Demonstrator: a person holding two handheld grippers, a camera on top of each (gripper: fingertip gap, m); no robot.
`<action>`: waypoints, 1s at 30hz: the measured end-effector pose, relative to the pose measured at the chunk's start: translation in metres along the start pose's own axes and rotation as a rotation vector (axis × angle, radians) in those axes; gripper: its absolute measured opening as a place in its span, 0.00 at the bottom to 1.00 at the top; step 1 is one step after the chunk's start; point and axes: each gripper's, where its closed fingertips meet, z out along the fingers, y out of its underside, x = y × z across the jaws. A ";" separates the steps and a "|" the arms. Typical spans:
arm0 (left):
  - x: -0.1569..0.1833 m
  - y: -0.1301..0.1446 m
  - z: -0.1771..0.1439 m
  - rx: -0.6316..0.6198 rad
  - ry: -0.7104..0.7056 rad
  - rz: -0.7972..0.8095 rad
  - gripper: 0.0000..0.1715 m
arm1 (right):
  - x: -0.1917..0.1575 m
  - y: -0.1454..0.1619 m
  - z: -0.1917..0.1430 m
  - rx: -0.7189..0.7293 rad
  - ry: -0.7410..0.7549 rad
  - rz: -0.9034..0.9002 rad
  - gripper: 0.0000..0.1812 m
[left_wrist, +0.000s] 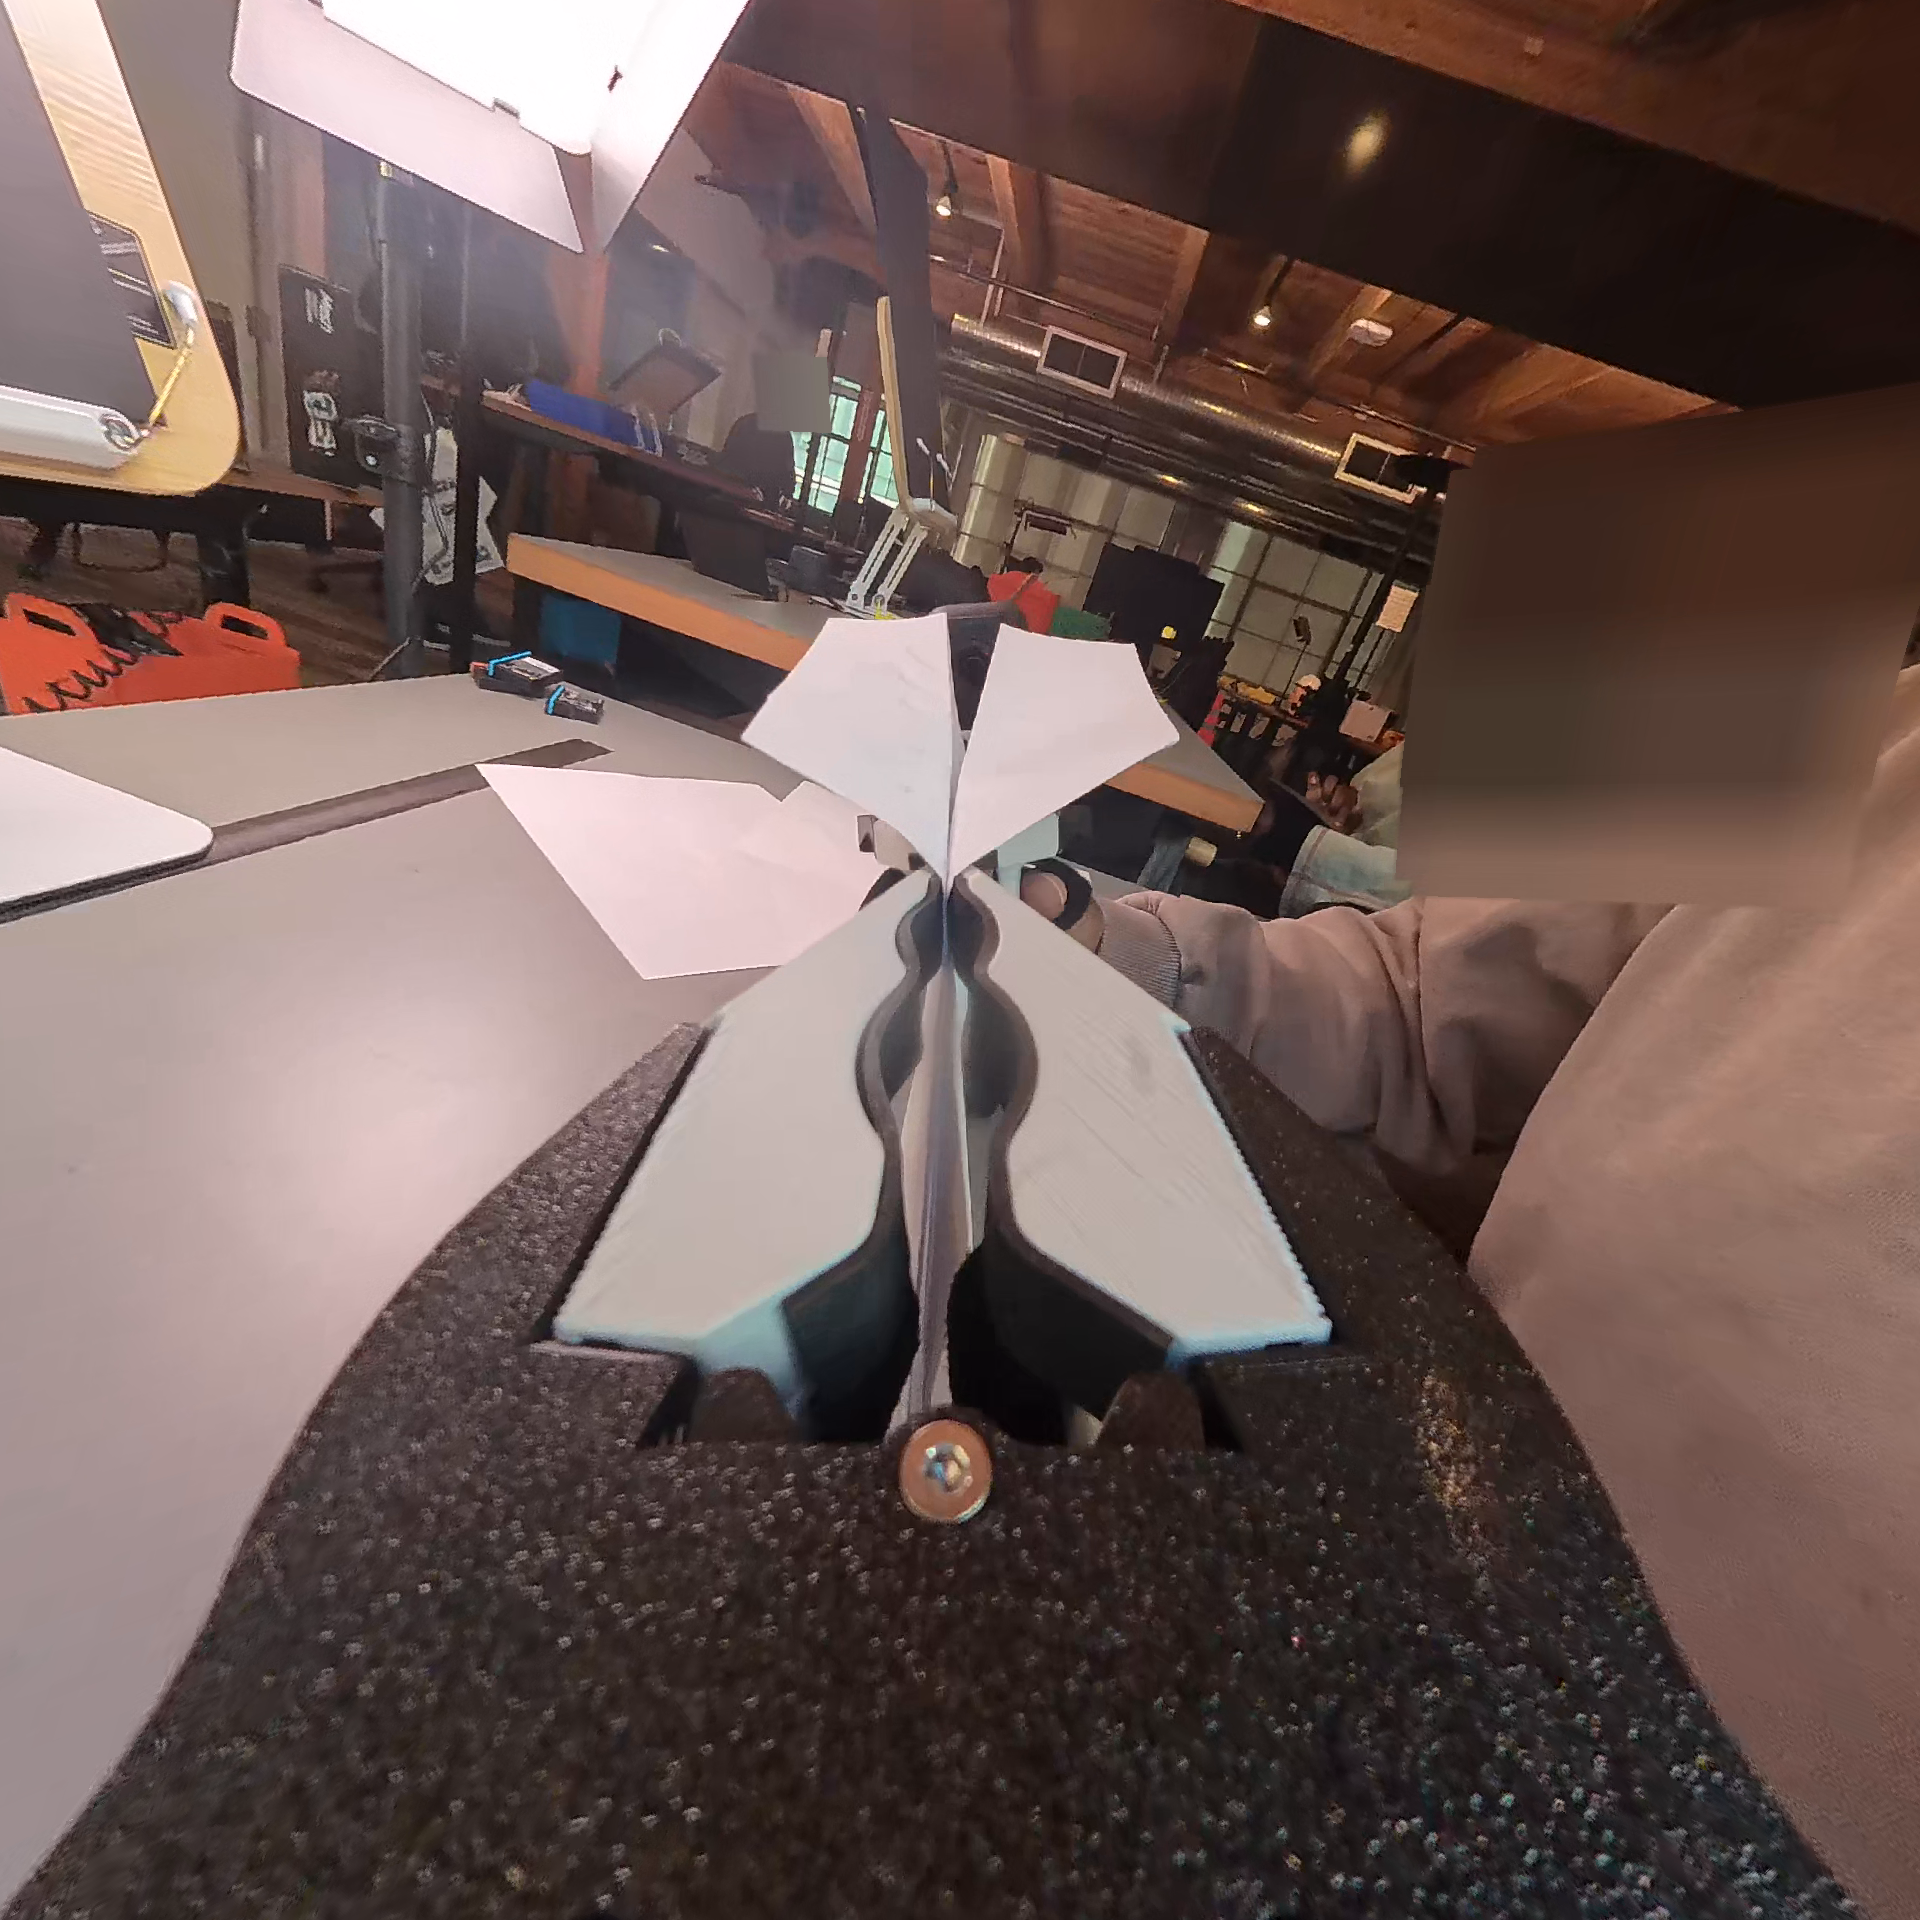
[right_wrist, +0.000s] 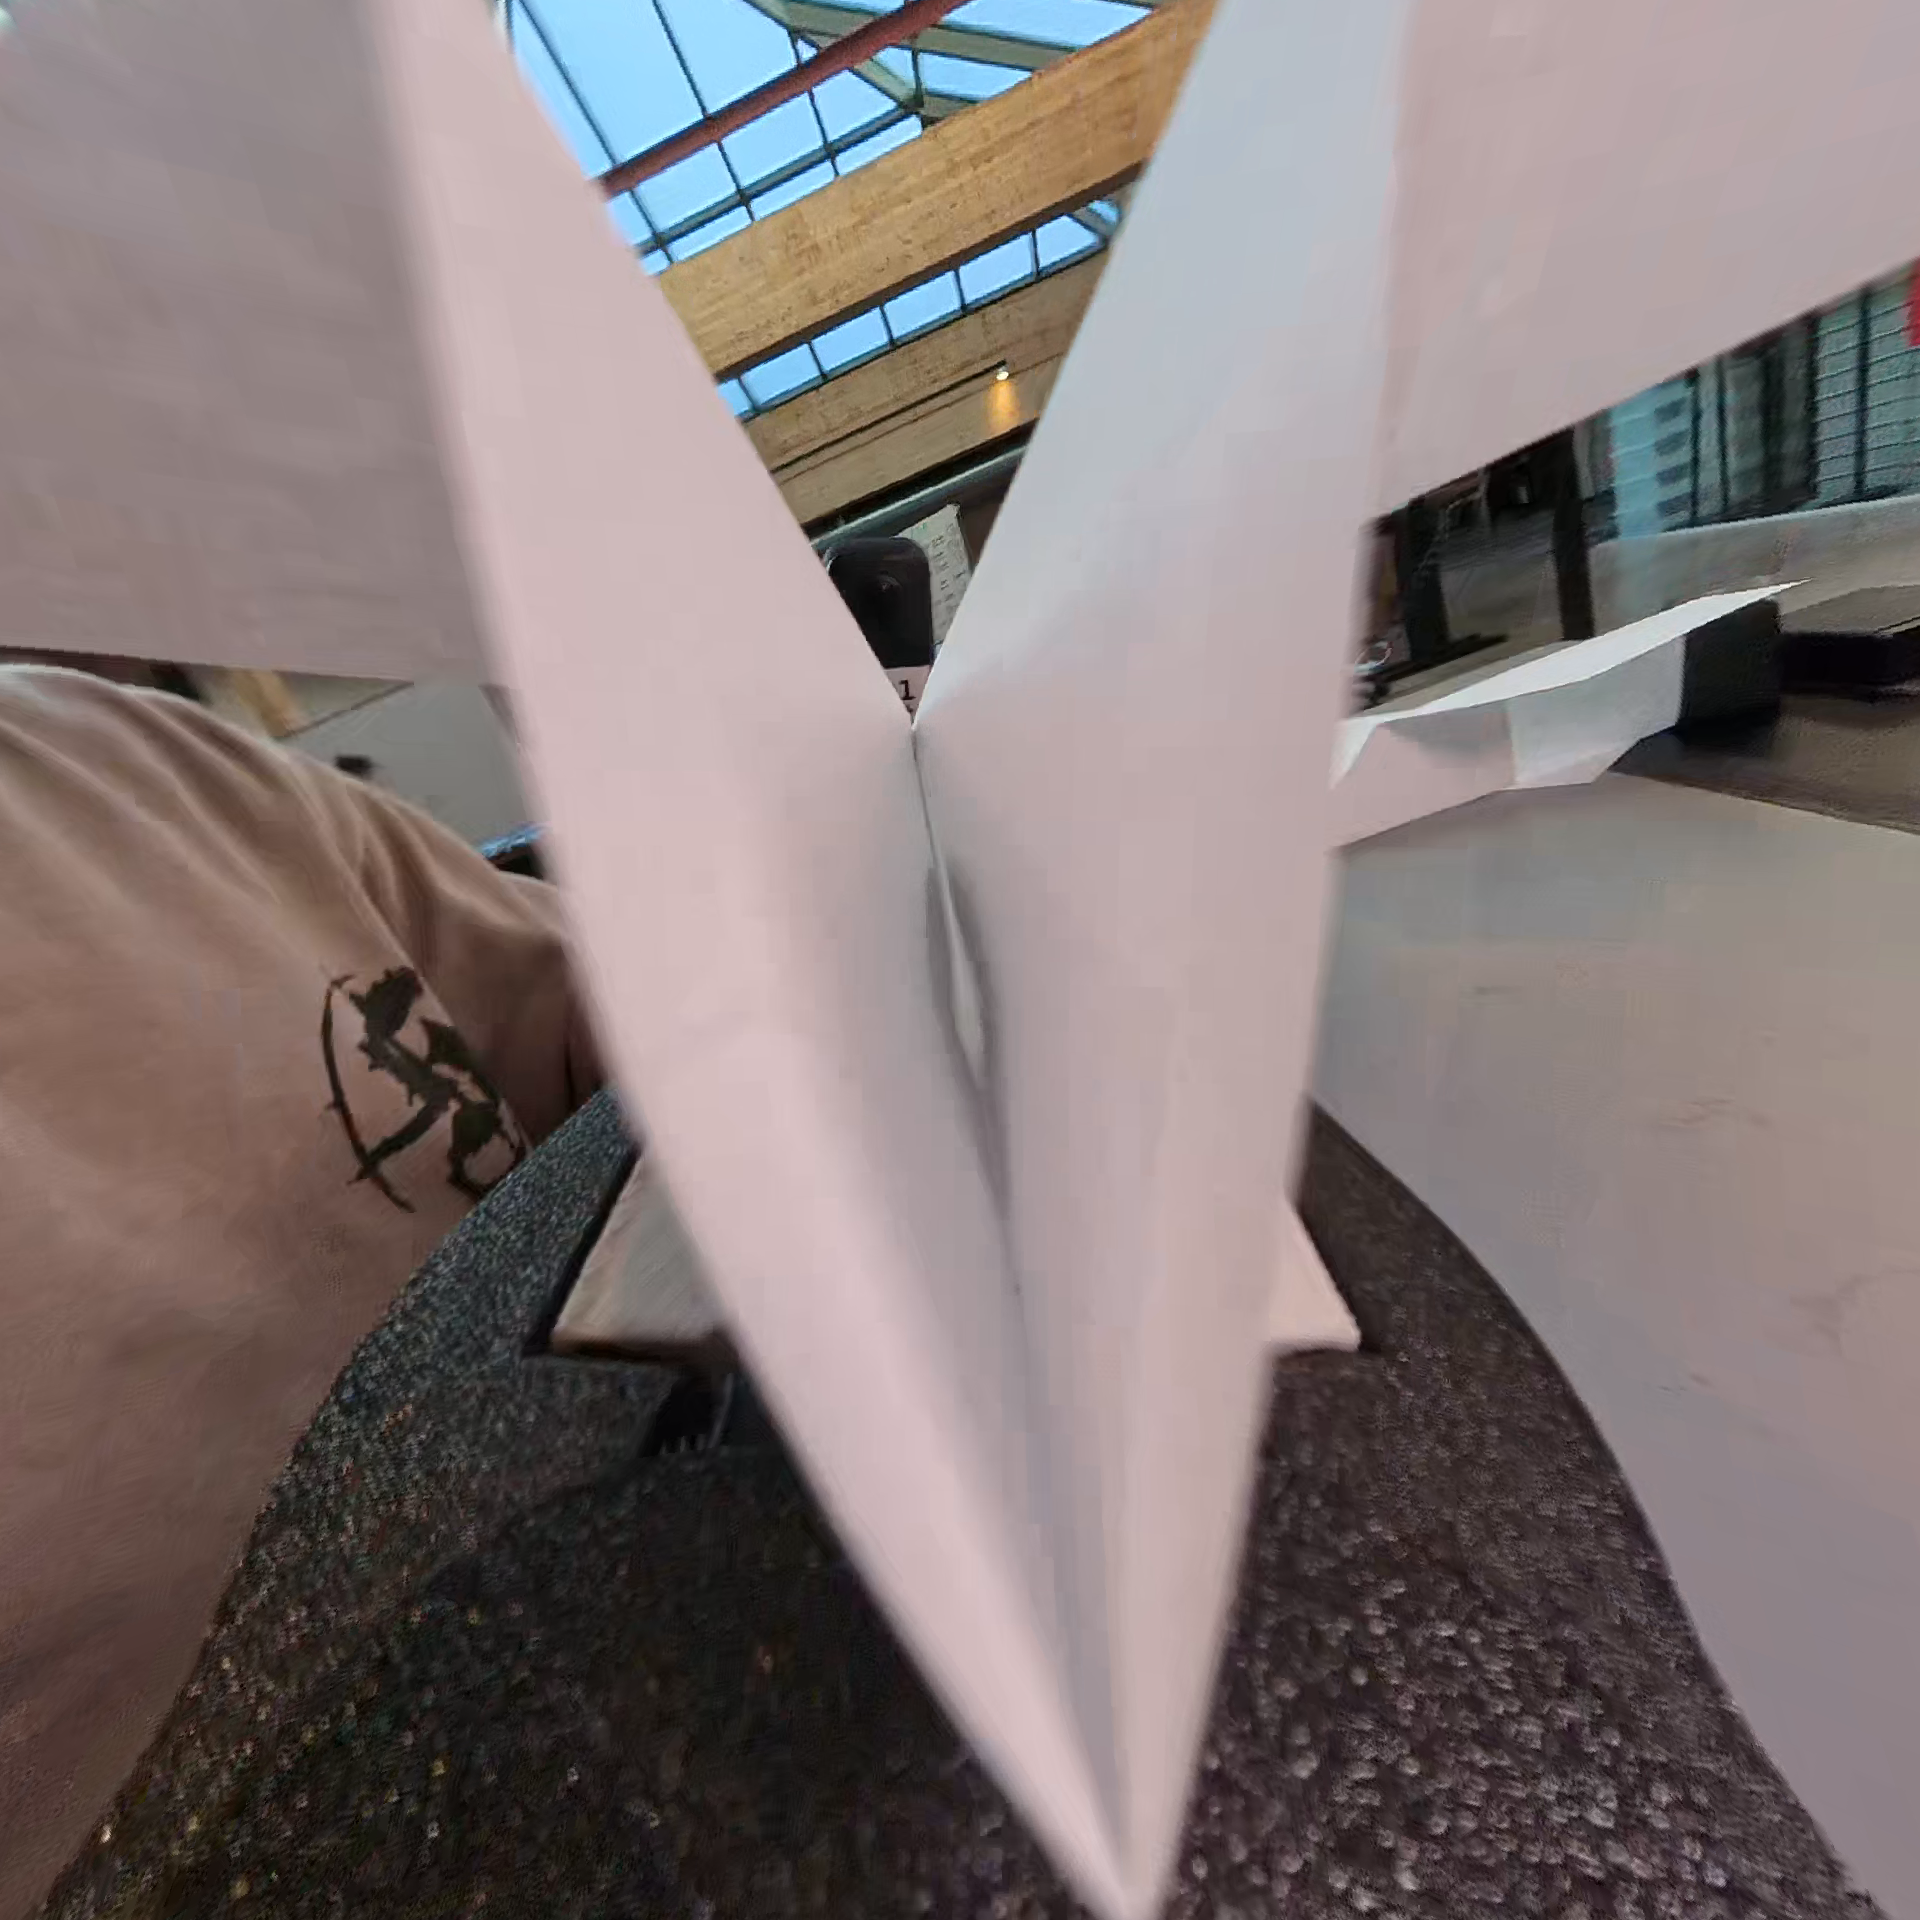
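Left tool (left_wrist: 951, 883) clamped shut on folded white paper plane (left_wrist: 956, 717). A second white paper plane (left_wrist: 665, 862) lay on the grey surface (left_wrist: 312, 1039) at 10 o'clock. Right tool (right_wrist: 920, 790) was buried under the plane, so I couldn't tell its grip.

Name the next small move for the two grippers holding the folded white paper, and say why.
Probably keep both closed and ease the folded white paper plane down toward the grey table. The left gripper pinches its keel with wings splayed above; in the right wrist view the paper rises from the right gripper, hiding the fingers.

Dark printed emblem on beige shirt (right_wrist: 208, 1039), unreadable lettering on black poster (left_wrist: 322, 374)
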 end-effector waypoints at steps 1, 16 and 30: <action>-0.003 -0.001 -0.003 -0.009 -0.011 0.014 0.00 | 0.006 -0.006 -0.004 0.032 0.027 0.012 0.06; -0.025 -0.004 -0.024 -0.056 -0.088 0.087 0.00 | 0.006 -0.019 -0.018 0.065 0.010 -0.041 0.00; -0.027 -0.006 -0.021 0.127 0.017 -0.177 0.00 | 0.014 -0.015 -0.007 0.131 0.060 0.045 0.13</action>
